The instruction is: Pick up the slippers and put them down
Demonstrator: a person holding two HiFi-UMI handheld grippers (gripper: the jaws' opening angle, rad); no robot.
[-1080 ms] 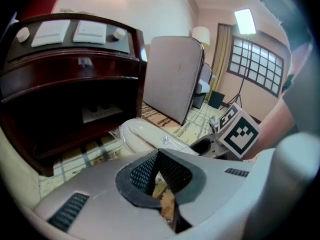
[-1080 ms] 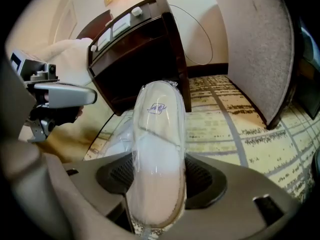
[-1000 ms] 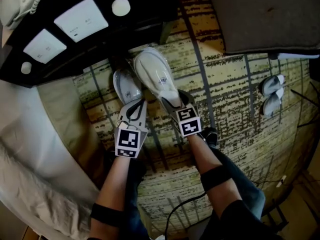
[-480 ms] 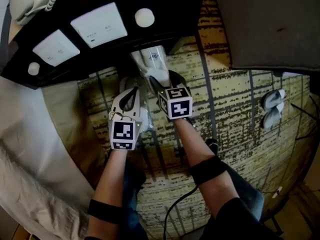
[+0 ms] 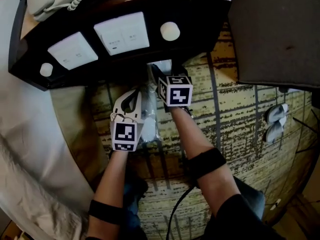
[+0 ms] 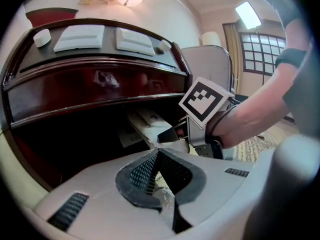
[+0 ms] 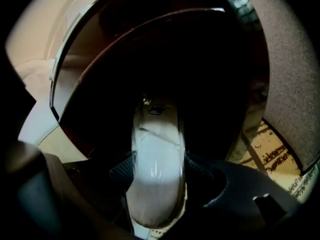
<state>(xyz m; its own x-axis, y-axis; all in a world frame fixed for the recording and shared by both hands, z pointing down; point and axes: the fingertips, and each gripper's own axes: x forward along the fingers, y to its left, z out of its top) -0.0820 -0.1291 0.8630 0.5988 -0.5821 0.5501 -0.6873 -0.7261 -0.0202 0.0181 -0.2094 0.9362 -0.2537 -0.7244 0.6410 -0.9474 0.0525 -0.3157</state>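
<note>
Between the half-parted jaws of the right claw (image 7: 156, 181), a plastic-wrapped slipper (image 7: 155, 149) is clamped, toe ahead under the nightstand (image 5: 210, 19). Left claw (image 6: 159, 159), shut, seemingly pinches the second slipper (image 5: 149, 129) below it. Both look light, floppy and slick; grip midsole.

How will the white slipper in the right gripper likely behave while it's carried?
The slipper sticks straight out from the right gripper without sagging, so it is probably light and fairly stiff along its sole. Its glossy sheen suggests a plastic wrapper, so it may slip in the grip. Flat and thin, it should lie still once set down.
</note>
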